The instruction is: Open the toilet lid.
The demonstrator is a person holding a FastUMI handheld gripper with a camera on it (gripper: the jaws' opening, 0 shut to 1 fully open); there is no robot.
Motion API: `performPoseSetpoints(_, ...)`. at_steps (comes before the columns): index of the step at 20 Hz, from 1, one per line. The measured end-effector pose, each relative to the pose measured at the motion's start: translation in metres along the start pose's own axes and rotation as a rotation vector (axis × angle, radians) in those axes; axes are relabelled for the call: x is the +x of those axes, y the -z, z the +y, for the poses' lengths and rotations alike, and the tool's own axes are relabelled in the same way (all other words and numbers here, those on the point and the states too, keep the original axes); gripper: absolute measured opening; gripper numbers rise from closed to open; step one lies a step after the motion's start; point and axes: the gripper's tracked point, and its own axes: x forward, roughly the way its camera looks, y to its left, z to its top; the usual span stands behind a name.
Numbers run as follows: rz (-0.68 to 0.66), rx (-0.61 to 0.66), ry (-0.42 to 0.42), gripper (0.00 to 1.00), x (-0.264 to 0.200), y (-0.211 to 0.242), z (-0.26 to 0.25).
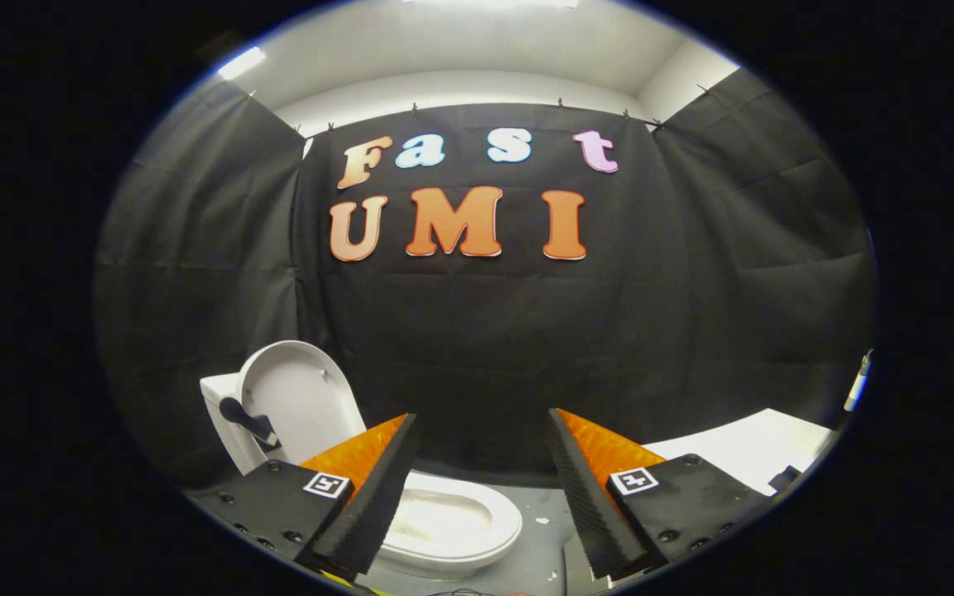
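The tool [481, 434] stands wide open with nothing between its fingers [378, 488]. The toilet [444, 521] sits below and just beyond the left finger, its bowl partly hidden by that finger. The toilet lid [299, 397] is already raised, upright against the cistern [216, 406] behind the bowl. A dark flush handle [247, 422], or something like it, juts beside the lid. A white desk [750, 447] lies well to the right of the toilet.
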Motion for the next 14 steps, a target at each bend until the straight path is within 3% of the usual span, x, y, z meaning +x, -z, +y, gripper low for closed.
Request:
performPoseSetpoints(7,-0.055,0.077,0.083,0.99,-0.044,0.020,-0.057)
performPoseSetpoints(11,-0.041,0.083,0.097,0.97,-0.052,0.047,-0.071)
performPoseSetpoints(14,-0.066,0.082,0.086,0.96,-0.057,0.038,-0.068)
